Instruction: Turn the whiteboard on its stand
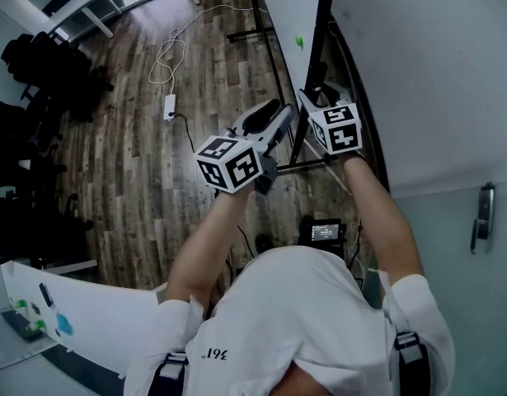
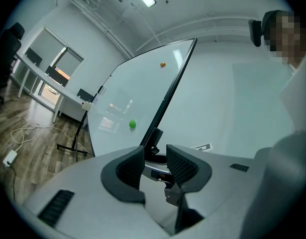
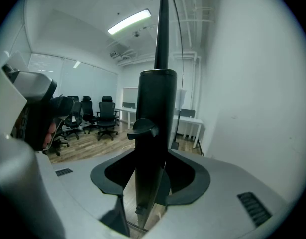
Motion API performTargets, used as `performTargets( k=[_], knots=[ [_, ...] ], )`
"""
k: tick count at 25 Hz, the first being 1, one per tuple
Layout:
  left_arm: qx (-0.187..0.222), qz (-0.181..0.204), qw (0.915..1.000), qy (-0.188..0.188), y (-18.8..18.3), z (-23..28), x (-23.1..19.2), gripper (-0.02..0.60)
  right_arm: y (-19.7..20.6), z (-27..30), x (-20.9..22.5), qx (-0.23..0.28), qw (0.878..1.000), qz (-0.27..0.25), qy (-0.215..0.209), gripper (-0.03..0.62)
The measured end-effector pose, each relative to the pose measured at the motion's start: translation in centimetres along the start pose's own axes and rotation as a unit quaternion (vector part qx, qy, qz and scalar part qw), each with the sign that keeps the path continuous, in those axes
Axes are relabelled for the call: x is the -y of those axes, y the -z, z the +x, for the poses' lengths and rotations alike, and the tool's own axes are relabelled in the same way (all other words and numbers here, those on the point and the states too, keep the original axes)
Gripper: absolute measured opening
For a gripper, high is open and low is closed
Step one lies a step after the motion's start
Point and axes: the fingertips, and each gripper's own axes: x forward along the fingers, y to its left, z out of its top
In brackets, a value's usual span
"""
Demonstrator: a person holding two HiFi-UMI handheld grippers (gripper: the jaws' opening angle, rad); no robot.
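Clamping the whiteboard frame (image 3: 156,108), the right gripper (image 3: 152,178) seems set to swing it; the left gripper (image 2: 155,166) hovers beside, jaws parted, empty.

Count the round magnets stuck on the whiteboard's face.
2: a green magnet sits low on the whiteboard, an orange magnet near its top edge. Others may hide on the far face.

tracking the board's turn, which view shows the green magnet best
Left gripper view: the green magnet sits plainly on the whiteboard face. Head view shows it as a tiny speck from above. Right gripper view misses it, showing only the black post.
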Motion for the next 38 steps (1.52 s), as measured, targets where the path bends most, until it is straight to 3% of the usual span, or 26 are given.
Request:
performTargets(
  k=[22,31,38],
  knots=[
    [-0.007,0.004,0.9999,0.015,-0.5,-2.6,0.2,0.143,-1.6,-5.4,-0.3,0.043,0.999,0.008,0.033,0.201],
    [-0.013,0.013,0.9993,0.031,-0.9,-5.3,0.9,0.133,-3.8,-9.5,-2.8,0.075,0.996,0.020,0.042,0.199],
    [-0.016,0.017,0.9987,0.046,-0.9,-7.6,1.6,0.087,-4.4,-12.2,-5.1,0.088,0.995,0.021,0.047,0.127]
  ],
)
